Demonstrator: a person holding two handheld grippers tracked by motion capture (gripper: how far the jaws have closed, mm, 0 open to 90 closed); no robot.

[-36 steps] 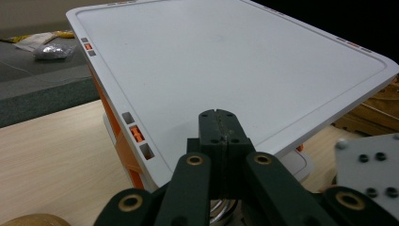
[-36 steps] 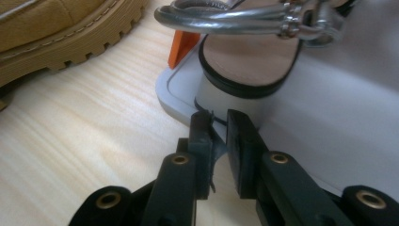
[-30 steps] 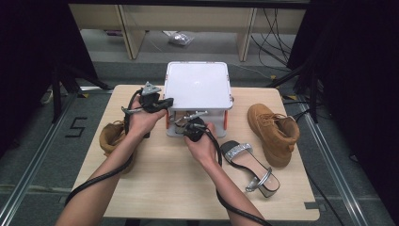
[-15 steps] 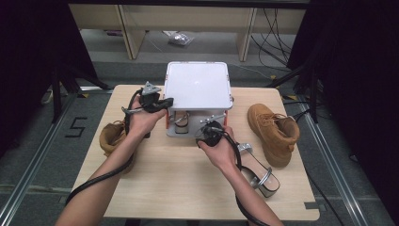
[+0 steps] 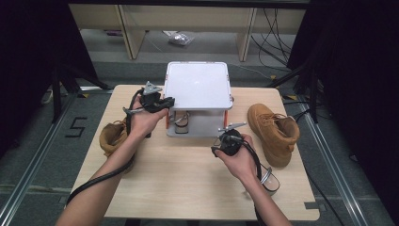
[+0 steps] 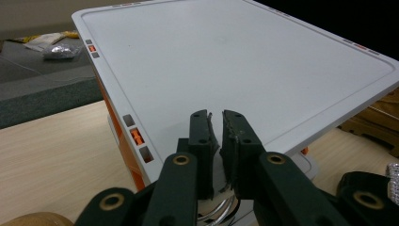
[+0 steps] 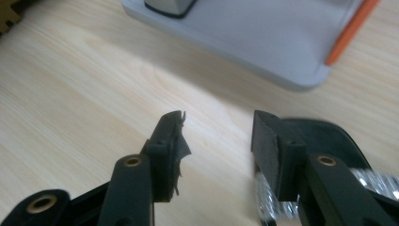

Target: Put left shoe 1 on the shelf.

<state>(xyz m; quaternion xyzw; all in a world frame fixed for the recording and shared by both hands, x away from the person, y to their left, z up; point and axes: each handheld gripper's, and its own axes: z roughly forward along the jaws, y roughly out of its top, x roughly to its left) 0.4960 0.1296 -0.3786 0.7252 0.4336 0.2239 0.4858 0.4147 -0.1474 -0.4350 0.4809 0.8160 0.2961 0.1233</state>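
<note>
A white two-tier rack (image 5: 197,84) stands at the back middle of the table, with a silver sandal (image 5: 181,121) on its lower shelf (image 5: 204,129). My left gripper (image 5: 162,101) is at the rack's left edge; its jaws (image 6: 216,125) have just been opening and stand a narrow gap apart, with nothing between them, over the top shelf (image 6: 235,61). My right gripper (image 5: 225,140) is in front of the rack's right corner. Its jaws (image 7: 219,127) have just been opening and are open over bare wood. A second silver sandal (image 5: 272,181) lies beside my right forearm.
A tan boot (image 5: 274,133) stands right of the rack, another tan boot (image 5: 112,137) at the table's left edge beside my left forearm. Orange posts (image 7: 346,33) hold up the rack's top shelf. Cables trail from both grippers.
My right hand has drawn back from the rack's lower shelf toward the front right, leaving the sandal on the shelf. My left hand has stayed put.
</note>
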